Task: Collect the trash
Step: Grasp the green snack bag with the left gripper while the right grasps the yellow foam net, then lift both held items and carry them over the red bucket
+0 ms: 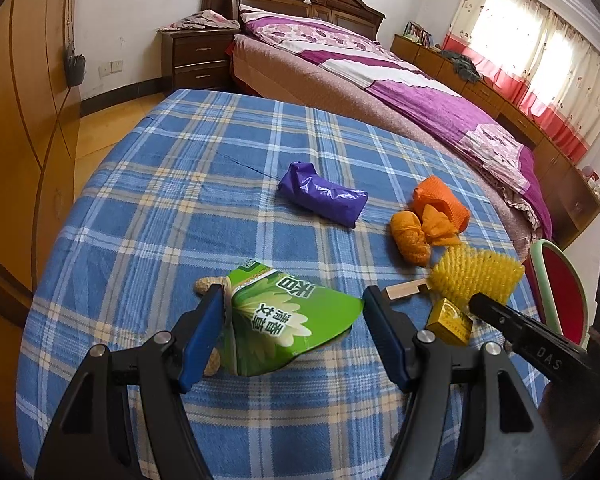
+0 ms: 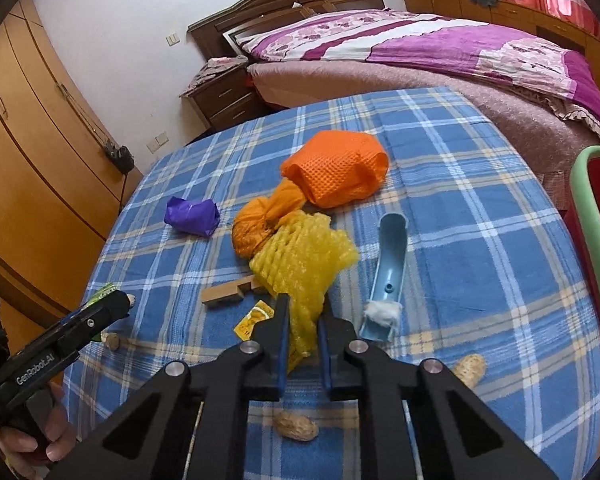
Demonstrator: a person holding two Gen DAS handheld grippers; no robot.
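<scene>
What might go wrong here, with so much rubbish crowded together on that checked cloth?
The right hand-held gripper pinches only one end of the yellow foam net; lifted, the net may drag the orange bag or wooden block it touches. The left hand-held gripper is open around the green packet, whose slick, crumpled film might slide out when squeezed.

Left gripper (image 1: 294,300) is spread wide, both blue-padded fingers (image 1: 204,334) angled forward and down, jaws well apart with the green wrapper (image 1: 288,320) sitting between them; the left pad looks like it's touching the wrapper's edge, the right one is just clear. Right gripper (image 2: 303,312) has its jaws pulled in close, pinching the yellow foam net (image 2: 300,268) between the pads. A bare hand (image 2: 36,448) shows at the lower left of the right wrist view, wrapped around the left gripper's handle.
</scene>
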